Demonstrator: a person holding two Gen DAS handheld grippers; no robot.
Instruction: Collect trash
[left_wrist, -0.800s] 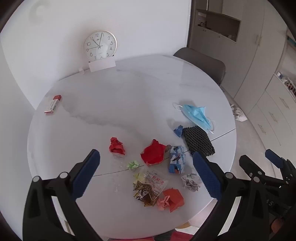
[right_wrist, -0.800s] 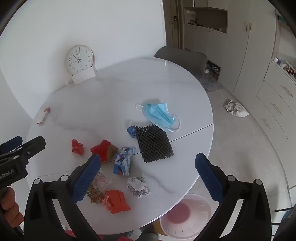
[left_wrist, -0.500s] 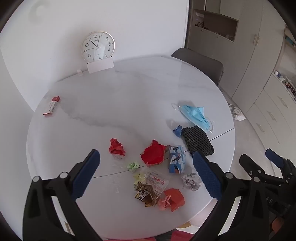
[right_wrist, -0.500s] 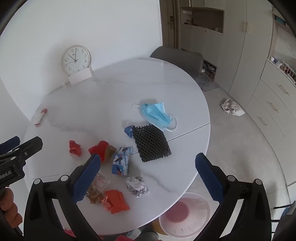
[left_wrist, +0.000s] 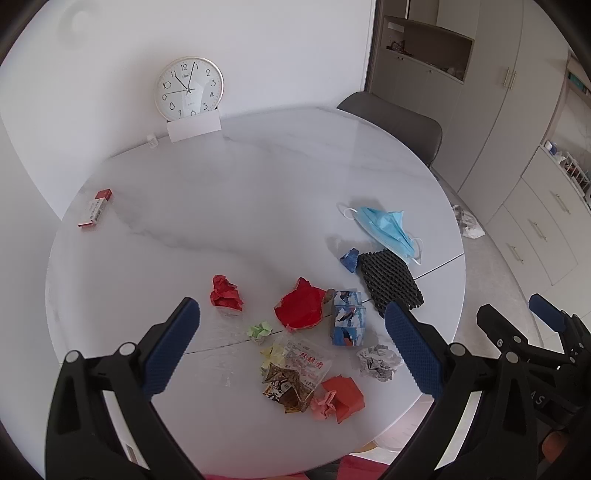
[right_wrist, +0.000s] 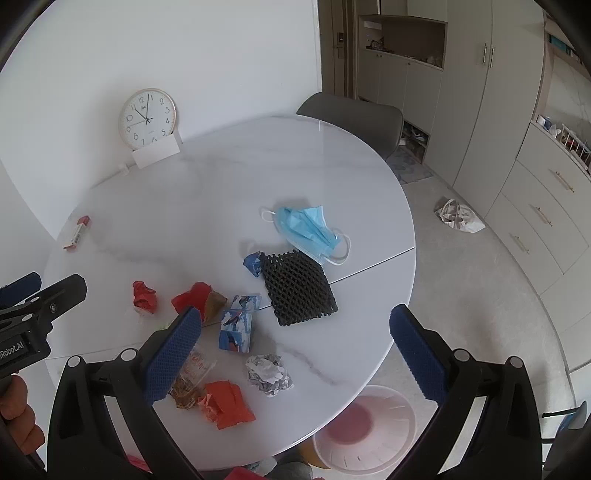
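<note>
My left tool: it hung above the near edge of the desk, tilted down, its blue pads spread as wide as they go, with nothing between them.
My right tool: the same, wide apart and holding nothing, just right of the left one, over the desk's right near edge.
Bin: a pale, pink-bottomed bin stood on the floor, below the near edge of the desk.
Desk: round, white marble top, with a seam running across its near part.
Nearest trash: an orange-red folded paper touched a pink scrap; just left lay a clear snack wrapper, and to the right a crumpled grey-white ball.
Middle trash: a small green scrap, a red crumpled wad, a bigger red paper and a blue printed carton just beside it.
Farther trash: a black foam net touched a small blue wad; behind them lay a blue face mask.
Far left: a red-and-white small box lay well apart from the rest.
Back: a clock leaned on the wall, and a grey chair stood behind the desk.
</note>
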